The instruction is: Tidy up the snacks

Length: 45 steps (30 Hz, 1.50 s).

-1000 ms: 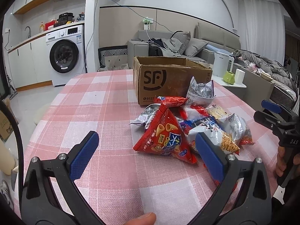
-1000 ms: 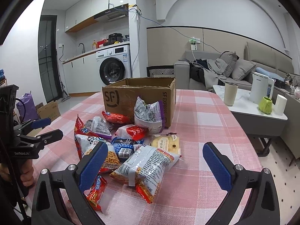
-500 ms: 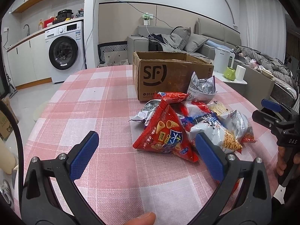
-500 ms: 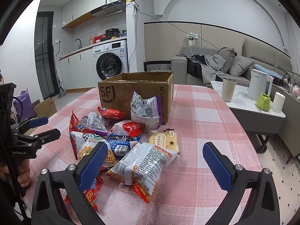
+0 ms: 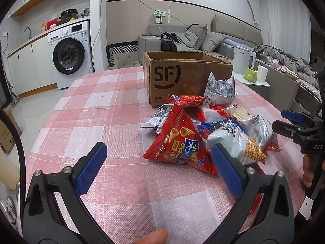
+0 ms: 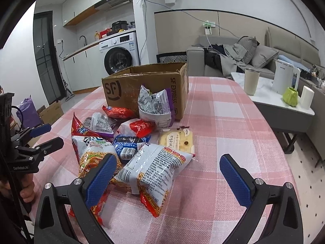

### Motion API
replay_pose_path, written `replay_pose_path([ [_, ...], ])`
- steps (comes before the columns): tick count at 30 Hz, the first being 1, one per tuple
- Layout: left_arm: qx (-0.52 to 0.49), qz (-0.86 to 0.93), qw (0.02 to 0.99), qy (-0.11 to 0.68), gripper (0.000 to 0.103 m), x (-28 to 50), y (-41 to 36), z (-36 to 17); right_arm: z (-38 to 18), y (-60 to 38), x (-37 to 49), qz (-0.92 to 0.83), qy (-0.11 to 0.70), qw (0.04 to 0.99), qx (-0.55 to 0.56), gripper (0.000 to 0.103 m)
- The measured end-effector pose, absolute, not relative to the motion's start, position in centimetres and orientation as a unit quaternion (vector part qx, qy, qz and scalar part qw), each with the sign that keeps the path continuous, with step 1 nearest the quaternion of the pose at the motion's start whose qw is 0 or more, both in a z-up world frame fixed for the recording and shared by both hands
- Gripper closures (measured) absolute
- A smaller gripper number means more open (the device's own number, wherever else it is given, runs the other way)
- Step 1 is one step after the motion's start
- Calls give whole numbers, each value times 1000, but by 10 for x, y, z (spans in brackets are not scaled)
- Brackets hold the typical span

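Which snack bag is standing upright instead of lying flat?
The silver-and-purple bag leaning against the cardboard box. Its torn top points up, while the other bags lie flat in the pile on the table.

Both wrist cameras sit low over the pink checked tablecloth [image 5: 85, 109], looking forward between their own blue-padded fingers. The left view has the snack pile [image 5: 205, 134] near at 2 o'clock; the right has it at 10 o'clock. Both share the SF cardboard box [image 6: 142, 85] at 12 o'clock.

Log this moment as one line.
left gripper open | right gripper open | snack packets piled before brown cardboard box
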<state>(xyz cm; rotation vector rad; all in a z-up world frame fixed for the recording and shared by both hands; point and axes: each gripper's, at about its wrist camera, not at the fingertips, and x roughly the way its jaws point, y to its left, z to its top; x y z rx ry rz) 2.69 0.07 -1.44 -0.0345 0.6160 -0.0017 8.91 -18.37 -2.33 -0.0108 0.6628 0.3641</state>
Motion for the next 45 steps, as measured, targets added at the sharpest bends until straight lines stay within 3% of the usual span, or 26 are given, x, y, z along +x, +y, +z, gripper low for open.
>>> replay_pose_path([
  [19,-18,4,933,359,1,58,-5,-30,-47,-167,117,196,409,891,22,1],
  [22,-19,4,932,363,1,65,-6,-31,-51,-165,120,200,418,886,27,9],
  [37,-23,-12,929,370,1,81,-10,-33,-59,-162,123,232,439,866,59,27],
  [40,-36,-28,927,372,8,83,-8,-35,-59,-165,123,235,439,865,65,30],
  [42,-44,-41,924,377,22,84,-7,-37,-59,-166,123,238,438,864,68,32],
  [45,-51,-56,917,391,31,88,-7,-42,-59,-165,121,238,437,865,64,35],
])
